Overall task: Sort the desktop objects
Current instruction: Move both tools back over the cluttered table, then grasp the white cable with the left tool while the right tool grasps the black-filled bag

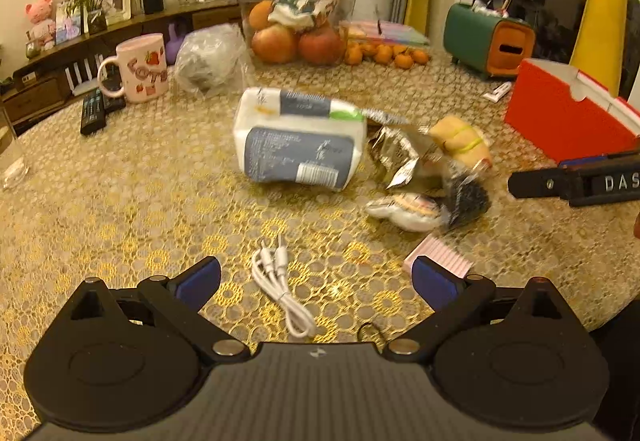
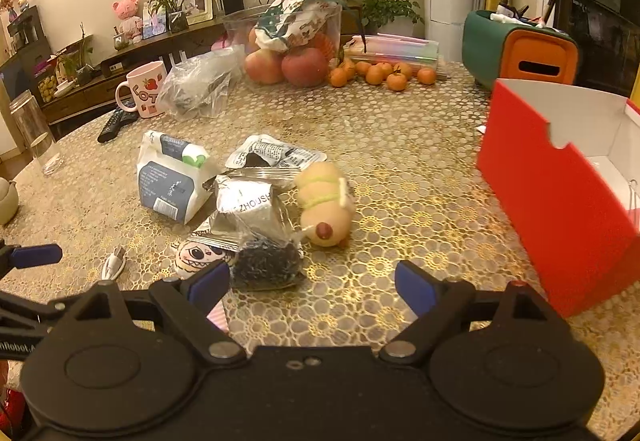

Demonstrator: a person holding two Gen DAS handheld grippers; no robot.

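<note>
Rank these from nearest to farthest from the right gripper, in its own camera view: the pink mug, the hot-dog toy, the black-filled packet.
1. black-filled packet, by the right gripper, left finger.
2. hot-dog toy, mid-table.
3. pink mug, far left.

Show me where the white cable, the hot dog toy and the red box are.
white cable (image 1: 280, 293), left wrist view, middle of the coil.
hot dog toy (image 2: 326, 201), right wrist view, bun body.
red box (image 2: 560, 217), right wrist view, front wall.

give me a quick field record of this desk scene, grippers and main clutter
surface: table with gold lace cover
left gripper: jaws open, nothing between them, white cable on the table below
right gripper: jaws open, holding nothing
centre pile: white pouch, silver packet, hot dog plush
container: red box, open, at right
far side: pink mug, oranges
</note>
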